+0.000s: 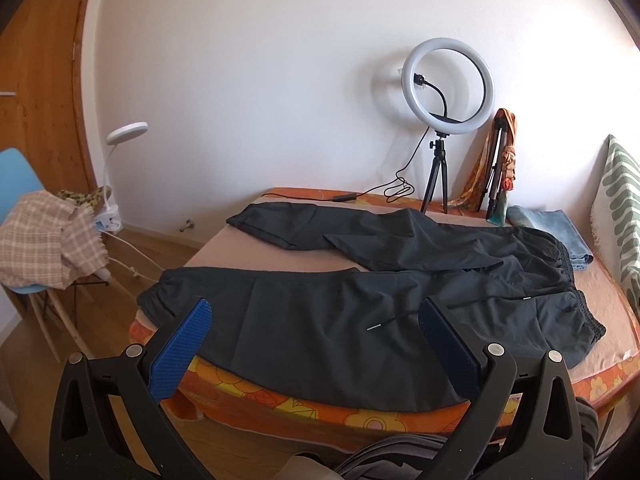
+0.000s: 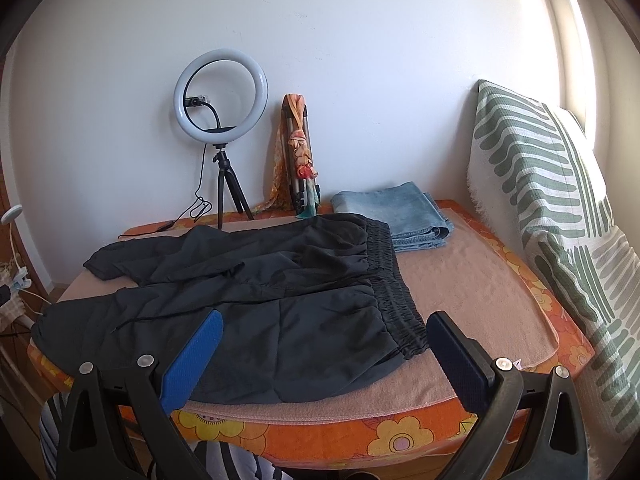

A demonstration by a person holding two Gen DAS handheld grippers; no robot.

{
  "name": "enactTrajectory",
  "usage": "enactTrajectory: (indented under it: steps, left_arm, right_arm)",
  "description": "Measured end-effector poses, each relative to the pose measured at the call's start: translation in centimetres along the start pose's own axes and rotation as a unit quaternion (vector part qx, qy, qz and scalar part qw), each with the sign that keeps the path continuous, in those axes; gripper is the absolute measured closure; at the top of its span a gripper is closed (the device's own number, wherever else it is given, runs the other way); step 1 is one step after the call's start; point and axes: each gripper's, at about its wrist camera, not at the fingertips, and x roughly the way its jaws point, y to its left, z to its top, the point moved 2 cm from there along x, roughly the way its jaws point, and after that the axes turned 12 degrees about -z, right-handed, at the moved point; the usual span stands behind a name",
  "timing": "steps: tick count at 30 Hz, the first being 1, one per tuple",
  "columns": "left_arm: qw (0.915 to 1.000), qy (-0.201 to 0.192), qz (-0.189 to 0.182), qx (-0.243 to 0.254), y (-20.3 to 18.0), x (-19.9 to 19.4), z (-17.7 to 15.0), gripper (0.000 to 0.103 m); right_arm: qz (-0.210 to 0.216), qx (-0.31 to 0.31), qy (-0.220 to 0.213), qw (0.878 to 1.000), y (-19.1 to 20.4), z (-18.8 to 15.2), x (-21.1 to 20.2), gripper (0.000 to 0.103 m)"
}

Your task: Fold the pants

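On the peach cloth (image 2: 480,292) covering the table, the black pants (image 2: 248,300) lie spread out and unfolded, waistband (image 2: 394,292) to the right and both legs running left, the far leg (image 1: 288,226) angled away from the near leg (image 1: 256,312). The left gripper (image 1: 316,332) hovers above the near leg with its jaws spread wide and nothing between them. The right gripper (image 2: 324,344) hovers above the near waistband corner, its jaws likewise spread and empty. The task appears to be at its start: no fold has been made. The next move probably calls for lowering each gripper to the near edge, the right at the waistband and the left toward the cuff (image 1: 160,296), pinching the fabric, and carrying that edge over the far leg. The loose drawstring (image 1: 390,320) may snag. Folded jeans (image 2: 400,212) and a ring light (image 2: 220,92) stand behind, clear of the work.
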Motion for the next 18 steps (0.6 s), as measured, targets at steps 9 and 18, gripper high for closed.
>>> enactTrajectory:
  steps: [9, 18]
  left_arm:
    - [0.9985, -0.021, -0.036, -0.035, 6.8, 2.1, 1.8, 0.000]
    - [0.9984, 0.025, -0.015, -0.049, 13.0, 7.8, 5.5, 0.004]
  right_arm:
    - [0.055, -0.005, -0.006, 0.998, 0.6, 5.8, 1.1, 0.000]
    - [0.078, -0.071, -0.045, 0.993, 4.1, 13.3, 3.4, 0.000]
